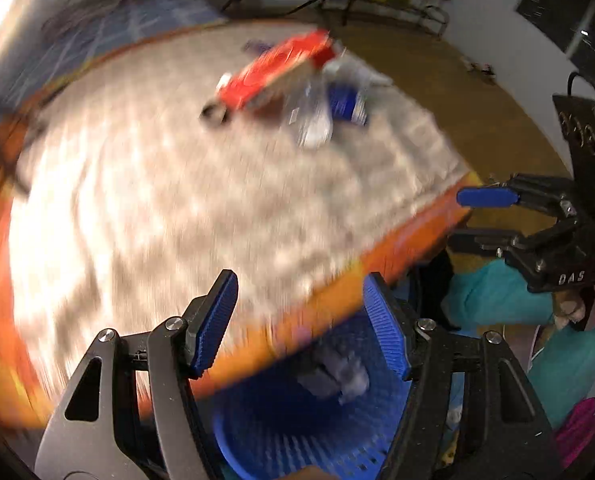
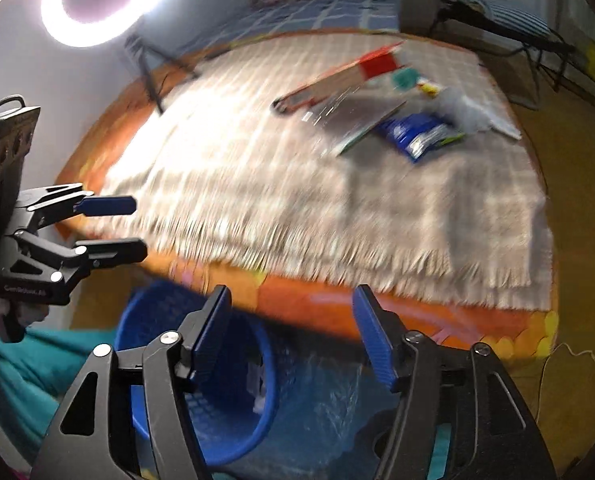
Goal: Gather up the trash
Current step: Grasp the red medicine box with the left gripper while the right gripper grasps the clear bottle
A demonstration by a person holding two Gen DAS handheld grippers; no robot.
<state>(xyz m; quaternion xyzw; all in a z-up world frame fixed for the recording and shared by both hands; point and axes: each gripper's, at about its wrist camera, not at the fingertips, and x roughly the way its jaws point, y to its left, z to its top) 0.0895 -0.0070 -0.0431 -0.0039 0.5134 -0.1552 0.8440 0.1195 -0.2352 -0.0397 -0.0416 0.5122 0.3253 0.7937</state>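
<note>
Both my claws stand apart with nothing between the pads: the left gripper (image 1: 299,322) and the right gripper (image 2: 293,334) hang above the blue basket (image 2: 201,396), which sits on the floor just beside the orange table edge (image 2: 337,308) and holds some pale scraps. The remaining trash, a red box (image 1: 273,72), a blue wrapper (image 2: 415,134) and a clear plastic piece (image 1: 313,114), lies bunched on the fringed cloth (image 2: 297,208), well apart from me. My worry: reaching while everything smears, I could snag the cloth's fringe and drag the pile off, or pinch two pieces and drop one short of the basket.

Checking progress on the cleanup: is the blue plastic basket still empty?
No, the blue plastic basket already holds a crumpled whitish scrap inside.
</note>
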